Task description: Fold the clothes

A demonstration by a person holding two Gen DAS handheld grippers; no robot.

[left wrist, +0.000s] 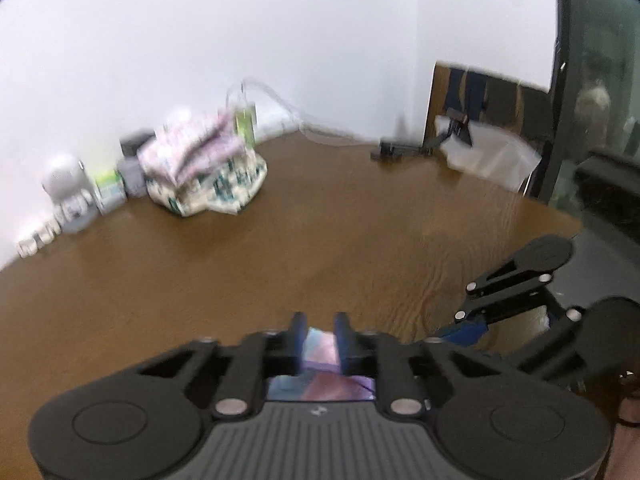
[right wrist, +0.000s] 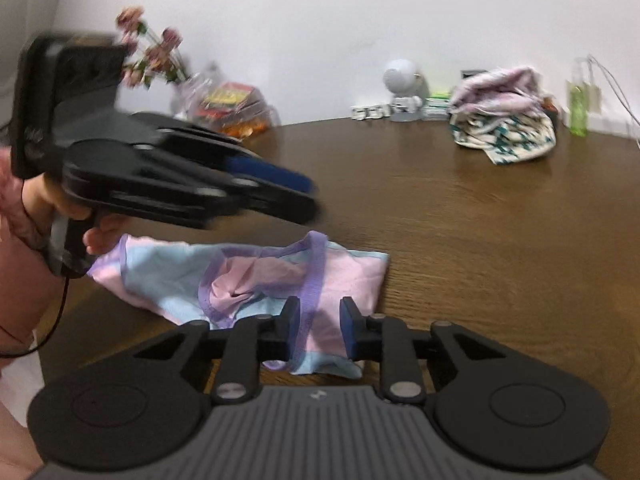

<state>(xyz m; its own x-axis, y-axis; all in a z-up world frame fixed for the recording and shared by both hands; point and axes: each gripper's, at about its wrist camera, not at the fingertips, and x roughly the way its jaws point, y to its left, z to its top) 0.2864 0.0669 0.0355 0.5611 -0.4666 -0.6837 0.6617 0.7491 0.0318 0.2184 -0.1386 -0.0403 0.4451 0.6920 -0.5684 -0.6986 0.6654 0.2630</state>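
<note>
Pastel cotton, thin and limp, is what you are working with: a small garment (right wrist: 256,280) in pink, pale blue and lilac trim, lying bunched near the front edge of the brown wooden table (right wrist: 480,220). It looks very light and floppy, so expect it to sag and fold over itself the moment you lift one side, and to slide readily on the smooth wood.

Your right gripper (right wrist: 320,322) hovers over the garment's right part with its jaws spread, the lilac band running between them; nothing is pinched there yet. Your left gripper (left wrist: 320,338) shows pink and blue cloth in the gap between its fingers, but the jaws stand apart and the frame is blurred, so I cannot tell whether it grips the cloth or merely sits above it. Seen from the right wrist, that gripper hangs above the garment's left half and appears clear of it.

For a hold, the lilac band (right wrist: 316,276) is your best bet: it is thicker and stiffer than the body cloth, so it should pinch cleanly and carry the edge without slipping. Take two points along one edge, well apart, so the cloth hangs flat.

Another pile of clothes (right wrist: 504,120) sits at the far side by the wall, well apart from this piece.
</note>
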